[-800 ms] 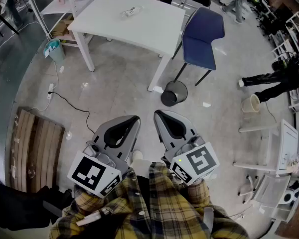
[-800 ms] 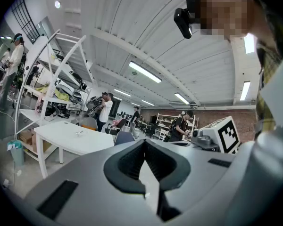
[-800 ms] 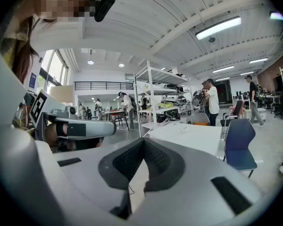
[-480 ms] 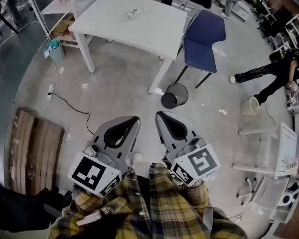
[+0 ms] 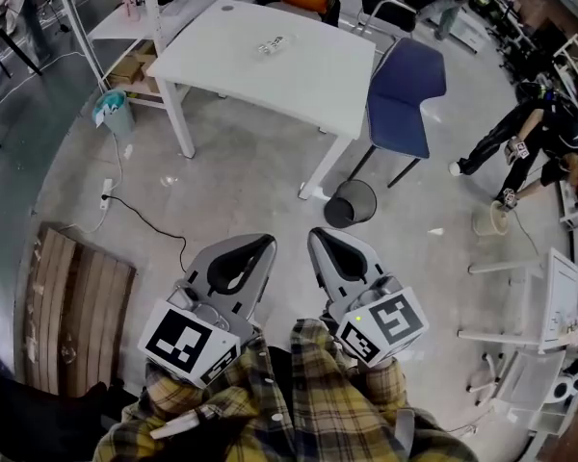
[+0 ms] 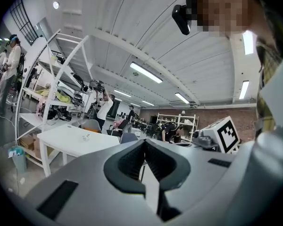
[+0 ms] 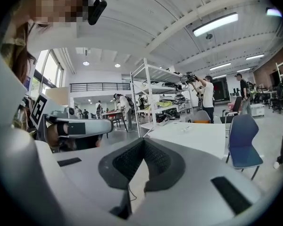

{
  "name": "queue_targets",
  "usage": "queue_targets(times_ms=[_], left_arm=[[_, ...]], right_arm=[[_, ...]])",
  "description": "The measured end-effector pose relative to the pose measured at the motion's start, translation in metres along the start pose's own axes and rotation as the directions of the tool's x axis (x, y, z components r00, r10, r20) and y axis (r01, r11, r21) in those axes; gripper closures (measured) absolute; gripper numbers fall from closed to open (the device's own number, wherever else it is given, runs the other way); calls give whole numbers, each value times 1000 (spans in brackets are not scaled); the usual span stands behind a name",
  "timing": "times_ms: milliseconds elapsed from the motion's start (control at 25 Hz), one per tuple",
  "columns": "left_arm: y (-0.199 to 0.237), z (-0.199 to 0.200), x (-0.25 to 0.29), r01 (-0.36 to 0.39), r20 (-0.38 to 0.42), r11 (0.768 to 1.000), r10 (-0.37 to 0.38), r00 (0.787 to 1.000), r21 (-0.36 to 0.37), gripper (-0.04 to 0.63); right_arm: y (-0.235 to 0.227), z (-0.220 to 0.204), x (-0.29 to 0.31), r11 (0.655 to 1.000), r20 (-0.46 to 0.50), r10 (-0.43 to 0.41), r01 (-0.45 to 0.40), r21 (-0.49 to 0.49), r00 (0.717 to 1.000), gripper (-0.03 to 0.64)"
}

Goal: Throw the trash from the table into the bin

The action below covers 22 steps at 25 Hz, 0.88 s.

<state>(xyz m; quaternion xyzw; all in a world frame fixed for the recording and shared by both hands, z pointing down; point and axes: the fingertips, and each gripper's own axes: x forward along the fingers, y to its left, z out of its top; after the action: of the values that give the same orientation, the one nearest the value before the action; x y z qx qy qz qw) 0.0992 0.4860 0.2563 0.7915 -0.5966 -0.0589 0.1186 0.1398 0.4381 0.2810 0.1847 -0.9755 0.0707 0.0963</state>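
Observation:
A small piece of trash point(image 5: 272, 44) lies on the white table point(image 5: 299, 75) far ahead of me; it also shows as a speck of trash point(image 6: 86, 136) in the left gripper view and as trash point(image 7: 185, 127) in the right gripper view. The dark round bin point(image 5: 351, 203) stands on the floor by the table's near right leg. My left gripper point(image 5: 266, 243) and right gripper point(image 5: 316, 233) hover side by side over the floor, well short of the table. Both are shut, jaws meeting at the tip, with nothing held.
A blue chair point(image 5: 406, 83) stands right of the table, just beyond the bin. A teal waste basket point(image 5: 114, 114) and a cable with power strip point(image 5: 107, 192) lie left. A wooden pallet point(image 5: 72, 306) is near left. A person point(image 5: 525, 133) and a beige bucket point(image 5: 487, 218) are right.
The table, bin and chair have slid lower and slightly right in the head view. The person at the right has walked on. Both grippers keep their place and stay shut.

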Motion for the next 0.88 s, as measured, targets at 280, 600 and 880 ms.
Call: queue_targets(times_ms=[280, 600, 880], left_arm=[[34, 0, 0, -2, -38, 1000, 2, 999, 4, 586], [84, 0, 33, -21, -59, 999, 19, 998, -33, 586], [134, 21, 100, -53, -45, 997, 51, 998, -49, 586]], right_arm=[[2, -6, 27, 1000, -23, -12, 12, 7, 1000, 618], [-36, -4, 74, 999, -43, -25, 26, 33, 999, 618], [-94, 14, 126, 999, -67, -1, 3, 35, 998, 618]])
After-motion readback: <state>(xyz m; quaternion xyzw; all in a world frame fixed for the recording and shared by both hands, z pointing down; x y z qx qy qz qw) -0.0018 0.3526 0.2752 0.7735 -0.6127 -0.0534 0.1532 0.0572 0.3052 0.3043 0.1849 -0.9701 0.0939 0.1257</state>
